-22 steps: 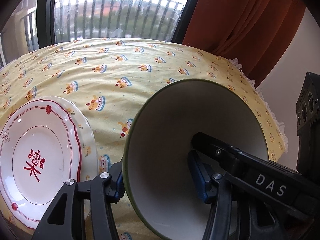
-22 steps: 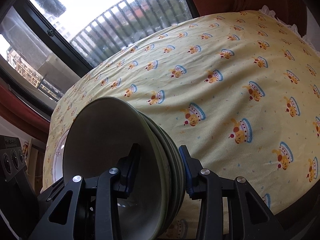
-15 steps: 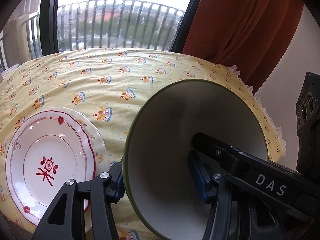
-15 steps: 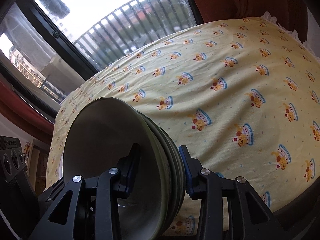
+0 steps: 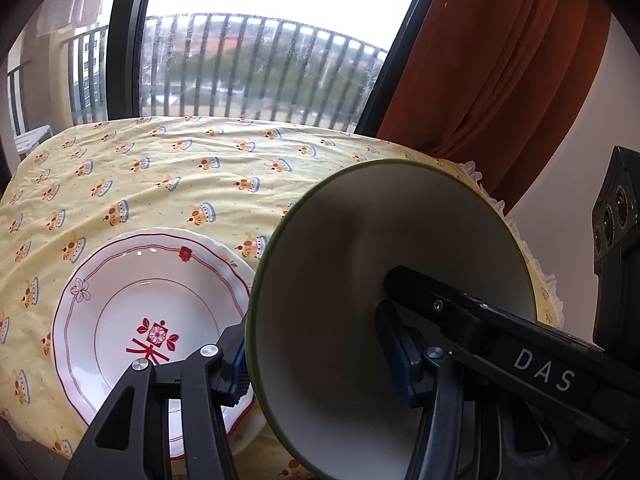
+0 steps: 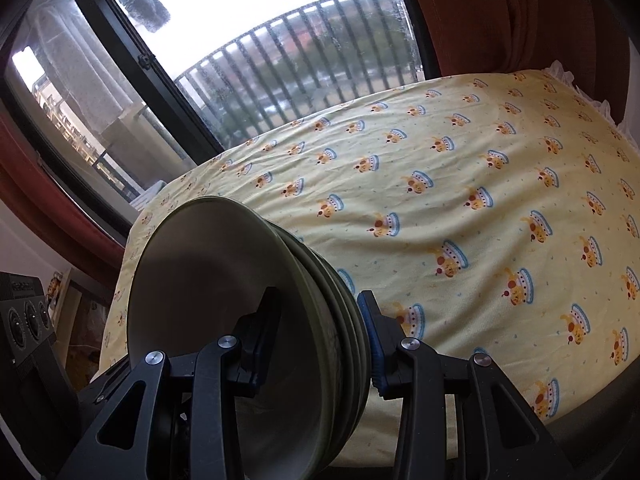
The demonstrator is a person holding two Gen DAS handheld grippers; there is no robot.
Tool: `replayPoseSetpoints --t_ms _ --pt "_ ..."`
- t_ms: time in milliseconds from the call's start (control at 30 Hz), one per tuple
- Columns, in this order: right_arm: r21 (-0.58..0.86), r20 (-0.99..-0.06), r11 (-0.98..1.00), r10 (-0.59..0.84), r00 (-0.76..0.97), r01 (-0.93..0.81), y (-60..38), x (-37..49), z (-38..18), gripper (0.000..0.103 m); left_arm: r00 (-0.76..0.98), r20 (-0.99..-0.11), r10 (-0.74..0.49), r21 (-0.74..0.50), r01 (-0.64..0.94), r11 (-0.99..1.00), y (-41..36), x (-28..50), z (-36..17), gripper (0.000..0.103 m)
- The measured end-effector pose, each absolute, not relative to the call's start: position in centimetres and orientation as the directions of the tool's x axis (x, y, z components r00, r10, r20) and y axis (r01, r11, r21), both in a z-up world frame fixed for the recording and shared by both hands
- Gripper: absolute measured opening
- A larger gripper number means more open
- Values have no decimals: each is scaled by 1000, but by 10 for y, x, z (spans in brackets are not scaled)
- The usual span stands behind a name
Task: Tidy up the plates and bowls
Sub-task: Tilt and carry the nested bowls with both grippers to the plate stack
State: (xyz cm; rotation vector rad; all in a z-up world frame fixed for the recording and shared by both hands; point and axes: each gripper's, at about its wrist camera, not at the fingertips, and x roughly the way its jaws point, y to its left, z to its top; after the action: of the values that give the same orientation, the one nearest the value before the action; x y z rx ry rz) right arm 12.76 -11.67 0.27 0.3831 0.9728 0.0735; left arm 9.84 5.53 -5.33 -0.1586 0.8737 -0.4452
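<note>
A stack of several green-rimmed bowls (image 5: 360, 264) with pale insides is held tilted on its side above the table. My left gripper (image 5: 320, 360) is shut on its wall, one finger outside and one inside. My right gripper (image 6: 318, 340) is shut on the opposite wall of the same stack of bowls (image 6: 208, 280), and its black finger (image 5: 520, 360) reaches into the bowl in the left wrist view. A white plate (image 5: 132, 308) with a red rim line and a red flower lies flat on the table, left of the bowls and under my left finger.
A yellow patterned tablecloth (image 6: 480, 184) with a frilled edge covers the table. Behind it are a dark-framed window with a balcony railing (image 5: 260, 72) and a rust-red curtain (image 5: 500, 60). The left gripper's black housing (image 6: 24, 320) shows at the left of the right wrist view.
The table has sunk lower in both views and more window shows. In the left wrist view the plate has slid to the right. Both grips on the bowls are unchanged.
</note>
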Motion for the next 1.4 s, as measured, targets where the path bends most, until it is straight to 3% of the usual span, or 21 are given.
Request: replayPoseSetpoints --t_ms 767,1400 --pt "328 -821 944 272 501 24 -18 153 -9 42 577 -713 -399 -351 198 915 122 105 -64 55" --pt "329 -865 944 294 407 16 32 188 -36 42 531 -755 -384 -379 125 917 133 130 -78 55"
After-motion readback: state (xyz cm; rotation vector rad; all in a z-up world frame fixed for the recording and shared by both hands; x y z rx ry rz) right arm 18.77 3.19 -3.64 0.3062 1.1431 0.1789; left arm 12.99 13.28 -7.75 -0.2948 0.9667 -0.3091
